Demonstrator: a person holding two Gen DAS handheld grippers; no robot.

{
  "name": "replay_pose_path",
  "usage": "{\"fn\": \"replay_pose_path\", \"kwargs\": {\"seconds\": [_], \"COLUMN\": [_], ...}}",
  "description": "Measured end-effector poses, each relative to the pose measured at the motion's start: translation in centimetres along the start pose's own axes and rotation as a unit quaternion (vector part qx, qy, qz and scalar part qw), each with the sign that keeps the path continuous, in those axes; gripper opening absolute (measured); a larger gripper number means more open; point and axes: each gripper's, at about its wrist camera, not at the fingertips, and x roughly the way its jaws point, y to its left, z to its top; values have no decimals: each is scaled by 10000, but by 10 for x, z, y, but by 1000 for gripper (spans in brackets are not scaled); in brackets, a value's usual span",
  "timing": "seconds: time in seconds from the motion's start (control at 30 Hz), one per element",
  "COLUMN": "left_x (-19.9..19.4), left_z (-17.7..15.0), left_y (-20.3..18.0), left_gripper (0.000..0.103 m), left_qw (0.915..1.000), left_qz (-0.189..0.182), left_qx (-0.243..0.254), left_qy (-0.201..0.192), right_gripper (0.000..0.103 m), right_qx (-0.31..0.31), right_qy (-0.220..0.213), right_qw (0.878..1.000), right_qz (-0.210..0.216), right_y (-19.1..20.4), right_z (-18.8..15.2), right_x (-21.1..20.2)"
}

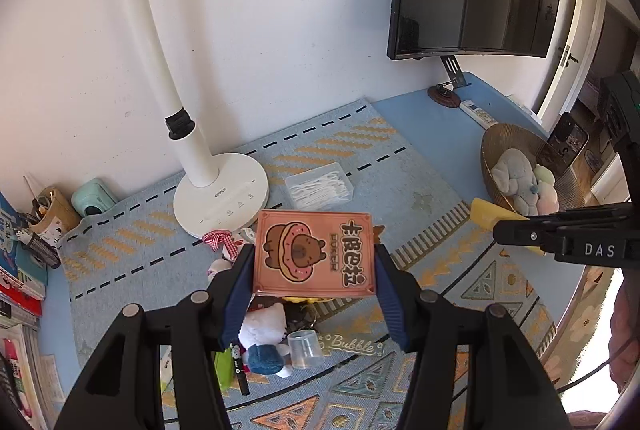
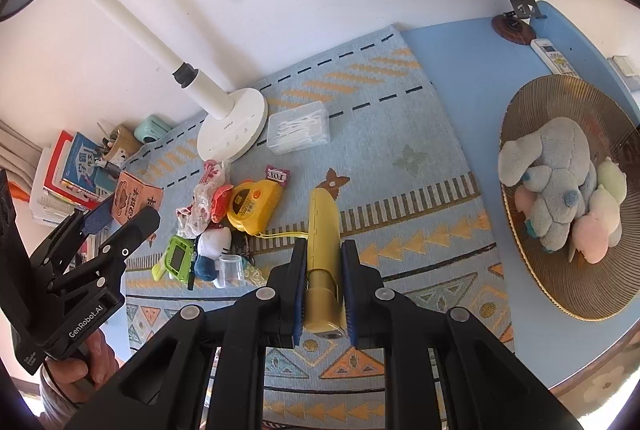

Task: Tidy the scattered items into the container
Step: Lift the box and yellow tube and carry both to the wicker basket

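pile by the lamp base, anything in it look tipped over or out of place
Yes. In the pile, a clear plastic cup lies on its side by a small plush, and a yellow tape measure trails its strap across the mat. Nothing looks spilled or broken.

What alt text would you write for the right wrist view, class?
The right gripper clamps a yellow banana-shaped case above a patterned blue mat. A basket of plush toys sits right; small clutter lies left.
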Motion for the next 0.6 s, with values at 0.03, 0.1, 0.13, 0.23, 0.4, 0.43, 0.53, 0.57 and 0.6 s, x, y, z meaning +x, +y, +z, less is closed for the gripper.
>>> {"fn": "replay_pose_path", "kwargs": {"seconds": [0.03,0.1,0.13,0.23,0.4,0.43,0.53,0.57,0.6], "left_x": [2,4,6,12,25,26,30,31,32], "left_z": [3,8,10,16,33,38,54,59,64], "left_y": [-7,-21,-28,-49,-87,-95,-121,-130,-139], "left_gripper": [53,53,53,53,53,53,53,53,53], "left_qw": [10000,9999,9998,9994,9975,9970,9949,9941,9932], "left_qz": [-33,-110,-146,-235,-516,-582,-754,-815,-863], "left_qx": [36,104,140,264,472,519,661,711,766], "left_qy": [-6,-34,-48,-44,-14,-29,-92,-120,-155], "right_gripper": [16,16,16,16,16,16,16,16,16], "right_qx": [35,98,122,230,271,278,354,394,435], "right_qy": [1,-30,-53,-122,-384,-450,-591,-617,-642], "right_qw": [10000,9999,9999,9996,9981,9974,9958,9955,9950], "right_qz": [-4,-35,-58,-103,-403,-483,-596,-606,-623], "right_y": [-6,-17,-23,-42,-68,-74,-92,-98,-105], "right_z": [1,3,4,6,8,9,12,13,15], "right_x": [-2,-8,-11,-19,-40,-44,-55,-58,-61]}}
